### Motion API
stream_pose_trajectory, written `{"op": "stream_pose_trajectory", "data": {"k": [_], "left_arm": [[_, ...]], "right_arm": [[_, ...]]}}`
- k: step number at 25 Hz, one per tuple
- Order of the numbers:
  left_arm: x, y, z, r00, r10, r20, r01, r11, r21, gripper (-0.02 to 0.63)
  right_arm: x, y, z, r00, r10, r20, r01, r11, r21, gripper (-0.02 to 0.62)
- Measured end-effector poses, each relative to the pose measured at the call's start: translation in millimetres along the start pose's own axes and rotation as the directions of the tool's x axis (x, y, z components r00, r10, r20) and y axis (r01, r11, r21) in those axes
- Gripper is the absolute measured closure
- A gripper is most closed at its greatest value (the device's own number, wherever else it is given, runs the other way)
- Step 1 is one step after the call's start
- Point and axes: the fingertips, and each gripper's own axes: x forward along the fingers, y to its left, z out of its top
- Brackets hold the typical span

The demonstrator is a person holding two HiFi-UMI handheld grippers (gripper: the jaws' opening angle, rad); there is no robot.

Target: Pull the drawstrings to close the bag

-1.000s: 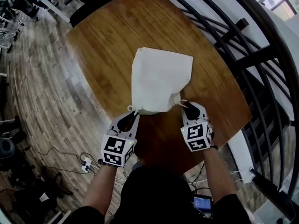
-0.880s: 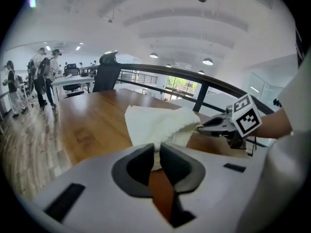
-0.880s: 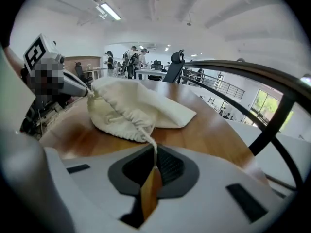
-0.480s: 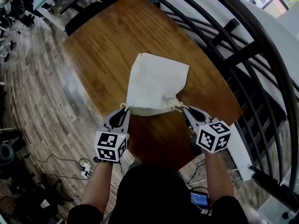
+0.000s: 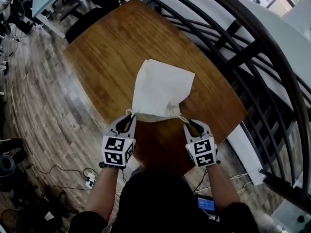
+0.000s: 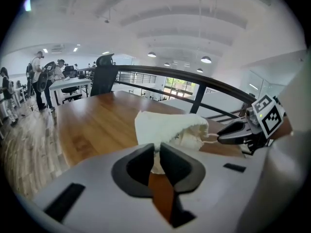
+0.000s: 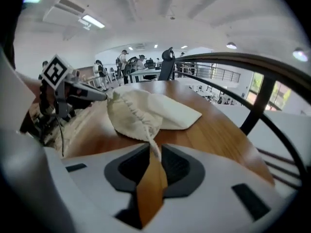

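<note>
A cream cloth bag (image 5: pixel 163 86) lies on the wooden table (image 5: pixel 107 47), its gathered mouth towards me. My left gripper (image 5: pixel 129 119) sits at the mouth's left corner, shut on the left drawstring, with white cloth pinched between its jaws (image 6: pixel 156 152). My right gripper (image 5: pixel 187 124) is at the right corner. A taut white cord runs from the puckered hem (image 7: pixel 141 118) into its jaws (image 7: pixel 155 154), which have just been opening slightly with the cord still between them. Each gripper view also shows the other gripper beside the bag.
The table's near edge lies just under both grippers. A dark metal railing (image 5: pixel 252 57) curves along the right side. Wood-plank floor (image 5: pixel 39 91) with cables and a power strip (image 5: pixel 90 181) lies to the left. People stand at desks (image 6: pixel 48 76) far off.
The right gripper swung out to the right, rolled, then came back close to the bag's right corner. The bag's mouth looks more bunched. The left gripper has hardly moved.
</note>
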Motion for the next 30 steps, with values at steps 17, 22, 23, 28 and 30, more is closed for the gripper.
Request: {"op": "stream_pose_trajectory", "data": {"k": [17, 22, 23, 28, 30], "left_arm": [[-3.9, -9.2, 12.6, 1.000, -0.012, 0.028, 0.012, 1.000, 0.006, 0.560], [-6.2, 2.5, 7.8, 1.000, 0.025, 0.015, -0.026, 1.000, 0.008, 0.561], [-7.1, 5.8, 6.1, 0.999, 0.035, 0.011, -0.035, 0.999, 0.010, 0.561], [-9.3, 15.2, -1.5, 0.998, 0.069, -0.012, -0.068, 0.997, 0.033, 0.565], [-9.7, 20.5, -5.1, 0.995, 0.092, -0.024, -0.091, 0.995, 0.032, 0.568]], "right_arm": [[36.1, 5.9, 25.0, 0.995, -0.090, -0.047, 0.078, 0.972, -0.220, 0.536], [30.2, 1.8, 22.6, 0.995, -0.080, -0.053, 0.070, 0.983, -0.168, 0.563], [27.9, 0.4, 22.1, 0.995, -0.079, -0.053, 0.070, 0.985, -0.154, 0.565], [16.1, -7.0, 20.7, 0.994, -0.104, -0.042, 0.098, 0.987, -0.125, 0.571], [11.5, -10.1, 20.2, 0.991, -0.126, -0.039, 0.120, 0.985, -0.120, 0.572]]}}
